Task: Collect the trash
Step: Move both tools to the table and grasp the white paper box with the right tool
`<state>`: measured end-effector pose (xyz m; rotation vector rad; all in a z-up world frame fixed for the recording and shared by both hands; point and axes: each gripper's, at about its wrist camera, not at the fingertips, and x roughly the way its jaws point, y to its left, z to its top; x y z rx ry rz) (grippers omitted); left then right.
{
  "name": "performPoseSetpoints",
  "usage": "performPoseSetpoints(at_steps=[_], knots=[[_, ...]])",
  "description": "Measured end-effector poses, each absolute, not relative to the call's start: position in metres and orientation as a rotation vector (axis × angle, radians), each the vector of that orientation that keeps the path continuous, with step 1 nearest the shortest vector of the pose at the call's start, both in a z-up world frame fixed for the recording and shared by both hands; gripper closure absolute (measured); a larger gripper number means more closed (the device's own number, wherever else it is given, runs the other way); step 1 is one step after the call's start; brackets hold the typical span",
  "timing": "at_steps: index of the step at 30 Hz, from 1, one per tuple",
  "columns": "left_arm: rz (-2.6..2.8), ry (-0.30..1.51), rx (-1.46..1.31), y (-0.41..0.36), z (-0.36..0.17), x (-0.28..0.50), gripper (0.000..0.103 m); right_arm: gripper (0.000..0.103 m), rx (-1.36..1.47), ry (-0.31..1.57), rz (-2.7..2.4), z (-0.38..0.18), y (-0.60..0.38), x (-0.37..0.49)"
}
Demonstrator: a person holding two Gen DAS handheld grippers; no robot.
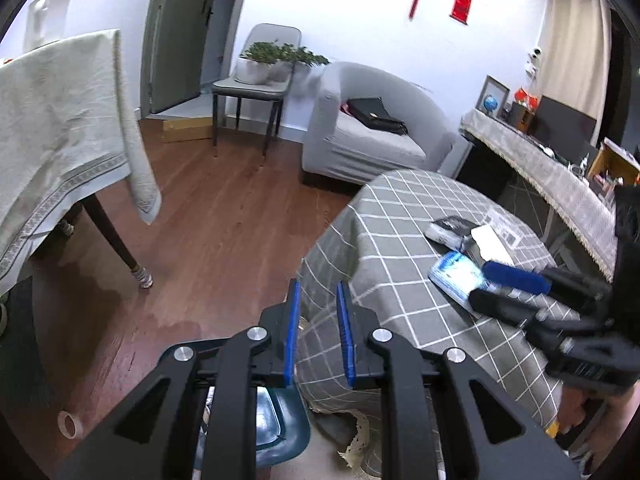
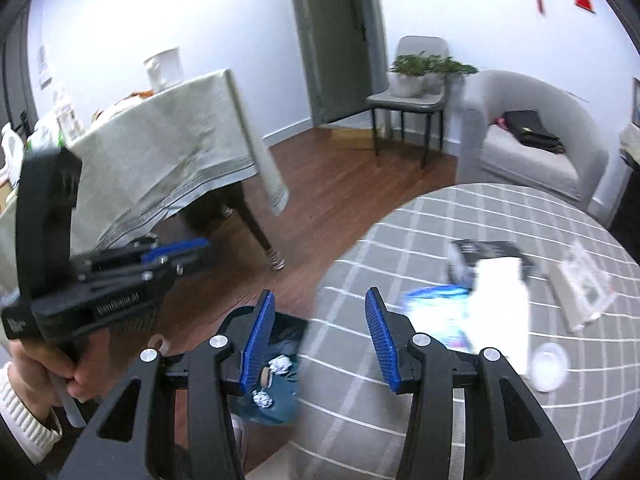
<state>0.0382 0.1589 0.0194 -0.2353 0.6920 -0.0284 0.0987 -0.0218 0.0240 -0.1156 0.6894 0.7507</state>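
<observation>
The step in hand appears to be the reach for the next piece of trash on the round table with the grey checked cloth (image 2: 400, 240). The right gripper (image 2: 320, 340) has its blue-padded fingers well apart with nothing between them, and it hovers above the near edge of the table; the blue and white wrapper (image 2: 436, 312) lies just ahead and slightly to the right of its right finger. To do the step well, the right gripper should descend with the wrapper centred between the open fingers, keep the pads low to the cloth so that a thin edge is caught, and avoid pinching the cloth itself. The wrapper looks flat, glossy and light, so it will probably slide or buckle unless gripped across a raised edge. Beyond it, and touching or overlapping it, lie a white sheet or carton (image 2: 504, 292) and a dark packet (image 2: 480, 250); farther to the right are a clear plastic package (image 2: 584, 288) and a small round white lid (image 2: 550, 366). The right view is motion-blurred, so finer detail cannot be told. The left gripper (image 1: 318, 336) has its fingers a small way apart and empty, held off the table edge above the floor. Below and between the two grippers stands the teal bin (image 2: 276, 400), lined with a dark bag and already holding crumpled white scraps (image 2: 280, 364).
</observation>
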Motion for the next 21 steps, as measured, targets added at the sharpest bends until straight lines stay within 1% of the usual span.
performPoseSetpoints(at_steps=[1, 3, 7, 9, 13, 14, 15, 16, 18, 21], knots=[[-0.033, 0.695, -0.236, 0.155, 0.018, 0.040, 0.083, 0.055, -0.099, 0.690, 0.737, 0.024, -0.030, 0.101], [-0.044, 0.695, -0.240, 0.149, 0.016, 0.043, 0.079, 0.055, -0.074, 0.691, 0.717, 0.024, -0.042, 0.103], [-0.065, 0.708, -0.245, 0.135, 0.011, 0.051, 0.078, 0.055, -0.012, 0.698, 0.681, 0.022, -0.067, 0.110], [-0.081, 0.713, -0.232, 0.124, 0.010, 0.055, 0.075, 0.045, 0.023, 0.700, 0.658, 0.022, -0.081, 0.115], [-0.113, 0.724, -0.210, 0.105, 0.005, 0.062, 0.069, 0.037, 0.052, 0.704, 0.626, 0.019, -0.098, 0.125], [-0.120, 0.724, -0.201, 0.101, 0.005, 0.063, 0.065, 0.032, 0.065, 0.710, 0.618, 0.017, -0.102, 0.129], [-0.130, 0.725, -0.194, 0.096, 0.004, 0.065, 0.062, 0.031, 0.077, 0.717, 0.619, 0.016, -0.104, 0.131], [-0.141, 0.726, -0.190, 0.092, 0.003, 0.067, 0.061, 0.030, 0.099, 0.725, 0.621, 0.013, -0.108, 0.135], [-0.155, 0.728, -0.184, 0.087, 0.003, 0.071, 0.058, 0.024, 0.134, 0.757, 0.630, 0.007, -0.111, 0.144], [-0.175, 0.738, -0.176, 0.078, -0.001, 0.079, 0.057, 0.023, 0.178, 0.801, 0.635, -0.002, -0.115, 0.156]])
